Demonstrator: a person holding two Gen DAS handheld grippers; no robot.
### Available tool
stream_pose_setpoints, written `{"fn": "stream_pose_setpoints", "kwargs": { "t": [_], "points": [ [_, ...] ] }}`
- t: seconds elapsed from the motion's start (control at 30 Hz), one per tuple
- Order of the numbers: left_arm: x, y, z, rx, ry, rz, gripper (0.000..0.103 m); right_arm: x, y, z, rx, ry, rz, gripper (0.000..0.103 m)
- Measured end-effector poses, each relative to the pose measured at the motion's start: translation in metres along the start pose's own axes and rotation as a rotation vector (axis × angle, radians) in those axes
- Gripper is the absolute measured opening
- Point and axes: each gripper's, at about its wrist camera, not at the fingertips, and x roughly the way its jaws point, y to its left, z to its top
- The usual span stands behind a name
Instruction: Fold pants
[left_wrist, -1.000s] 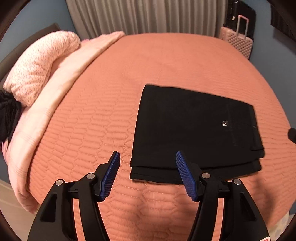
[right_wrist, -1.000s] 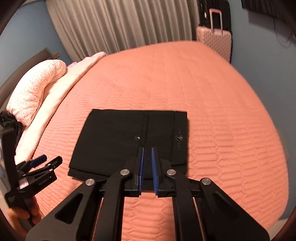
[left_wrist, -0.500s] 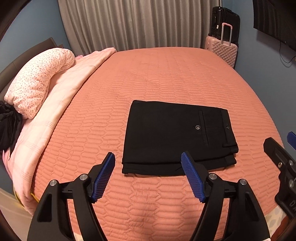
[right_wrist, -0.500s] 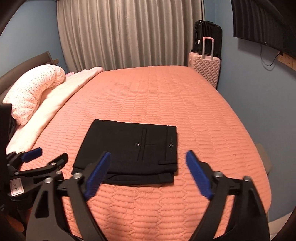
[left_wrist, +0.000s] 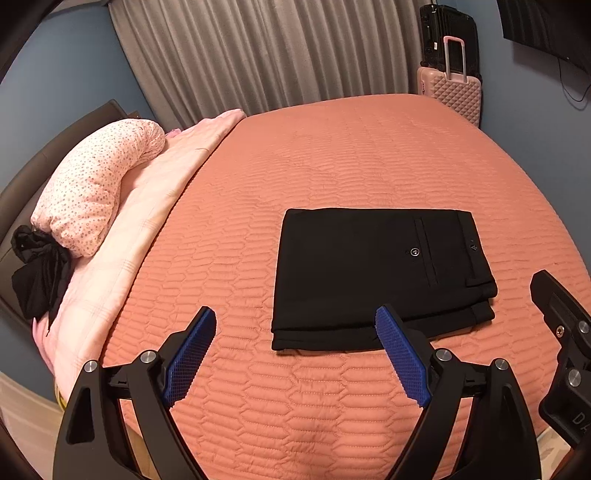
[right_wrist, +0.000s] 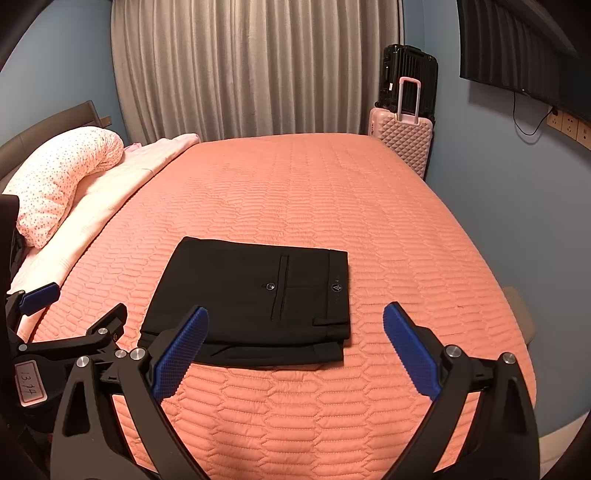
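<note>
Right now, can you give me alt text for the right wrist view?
Black pants lie folded into a flat rectangle on an orange quilted bedspread. The right hand-held gripper hangs open above their near edge, holding nothing. A pink pillow is at left, a pink suitcase beyond the bed.

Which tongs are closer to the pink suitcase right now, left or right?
Right. The right tongs sit on the pink suitcase side of the folded pants; the left tongs sit on the pillow side, farther away. Both are open.
</note>
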Motion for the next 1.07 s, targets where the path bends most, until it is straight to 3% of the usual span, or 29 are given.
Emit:
{"fn": "stream_pose_setpoints", "kwargs": {
  "t": [0.17, 0.3, 0.63, 0.77, 0.87, 1.07],
  "points": [
    [-0.001, 0.012, 0.001, -0.055, 0.005, -0.117, 0.086, -0.001, 0.0, 0.001, 0.003, -0.006, -0.009, 0.094],
    [-0.007, 0.018, 0.001, -0.082, -0.01, -0.17, 0.086, -0.003, -0.002, 0.002, 0.008, -0.011, -0.017, 0.094],
    [-0.021, 0.012, -0.005, -0.049, -0.097, -0.171, 0.085, -0.003, -0.004, 0.001, 0.008, -0.008, -0.029, 0.094],
    [-0.021, 0.011, -0.006, -0.037, -0.099, -0.156, 0.085, -0.002, -0.004, 0.0, 0.01, -0.003, -0.029, 0.094],
    [-0.021, 0.008, -0.006, -0.02, -0.096, -0.089, 0.086, -0.001, -0.003, 0.0, 0.007, 0.0, -0.028, 0.094],
    [-0.014, 0.01, -0.006, -0.03, -0.054, -0.123, 0.086, 0.0, -0.003, 0.0, 0.007, 0.004, -0.026, 0.094]
  ]
}}
